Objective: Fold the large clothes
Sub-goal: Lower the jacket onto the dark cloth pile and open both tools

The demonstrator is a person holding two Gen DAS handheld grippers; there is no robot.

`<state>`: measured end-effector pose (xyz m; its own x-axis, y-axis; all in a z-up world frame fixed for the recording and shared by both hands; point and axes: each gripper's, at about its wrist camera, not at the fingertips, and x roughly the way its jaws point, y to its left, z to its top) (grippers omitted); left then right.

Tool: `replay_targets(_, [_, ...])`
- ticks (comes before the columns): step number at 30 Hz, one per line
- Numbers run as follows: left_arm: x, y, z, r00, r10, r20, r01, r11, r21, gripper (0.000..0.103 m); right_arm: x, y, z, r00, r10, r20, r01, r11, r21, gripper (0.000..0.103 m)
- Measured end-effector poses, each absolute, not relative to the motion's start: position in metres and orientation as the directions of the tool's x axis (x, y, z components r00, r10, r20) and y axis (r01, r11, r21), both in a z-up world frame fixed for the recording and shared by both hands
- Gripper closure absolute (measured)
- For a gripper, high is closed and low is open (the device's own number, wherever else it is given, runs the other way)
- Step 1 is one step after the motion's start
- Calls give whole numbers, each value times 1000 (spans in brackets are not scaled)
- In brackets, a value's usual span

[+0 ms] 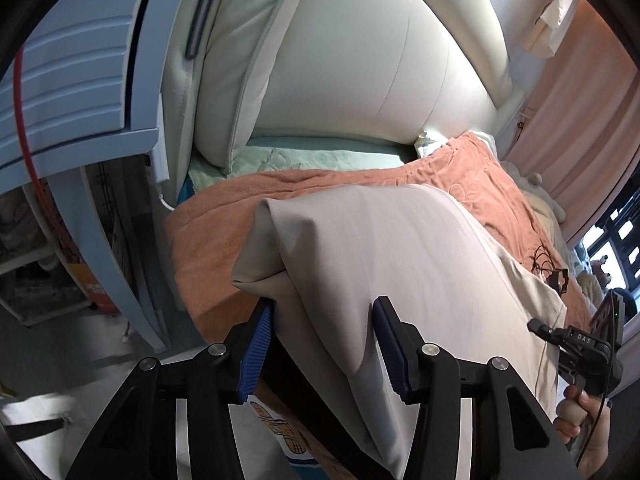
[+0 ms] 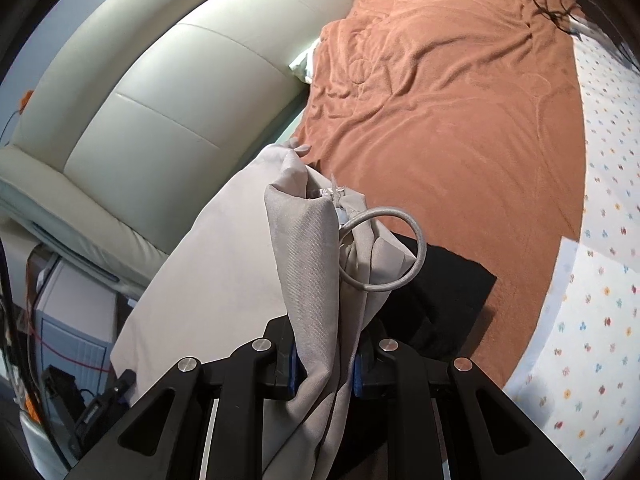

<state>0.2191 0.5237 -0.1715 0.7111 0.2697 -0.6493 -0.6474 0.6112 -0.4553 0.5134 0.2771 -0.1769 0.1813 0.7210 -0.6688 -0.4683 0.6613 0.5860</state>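
A large light grey garment (image 1: 392, 252) hangs stretched between both grippers above a bed with an orange-brown blanket (image 1: 224, 216). My left gripper (image 1: 324, 344) has grey cloth bunched between its blue pads (image 1: 256, 348) and seems to grip it. My right gripper (image 2: 324, 368) is shut on the grey garment (image 2: 312, 248) at a bunched edge with a grey drawstring loop (image 2: 400, 248). The right gripper also shows in the left wrist view (image 1: 576, 344), held by a hand.
A cream padded headboard (image 1: 360, 60) stands at the bed's far end. A black folded garment (image 2: 452, 292) lies on the blanket (image 2: 460, 100). A flower-print sheet (image 2: 604, 216) is at the right. Blue furniture (image 1: 72, 80) stands left of the bed.
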Motion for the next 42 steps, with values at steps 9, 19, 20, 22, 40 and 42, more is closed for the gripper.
replay_targets(9, [211, 514, -161, 653, 355, -670, -697, 626, -348, 42, 526, 261, -185, 189, 656, -731, -467, 715, 521, 59])
replay_targets(19, [221, 501, -108, 679, 447, -582, -667, 707, -234, 48, 532, 209, -133, 423, 567, -707, -420, 814, 402, 57])
replay_targets(20, [227, 504, -107, 674, 443, -591, -666, 710, -228, 52, 530, 214, -129, 414, 582, -700, -444, 801, 402, 57])
replay_targets(22, [237, 511, -108, 663, 434, -610, -666, 714, -216, 64, 519, 231, -123, 389, 612, -689, -489, 771, 408, 57])
replay_targets(40, [239, 526, -167, 552, 401, -731, -697, 703, -140, 85, 441, 302, -153, 167, 661, -732, -700, 602, 384, 57])
replay_targets(42, [237, 518, -164, 553, 403, -730, -691, 711, -130, 85, 427, 307, -153, 145, 659, -738, -724, 579, 374, 57])
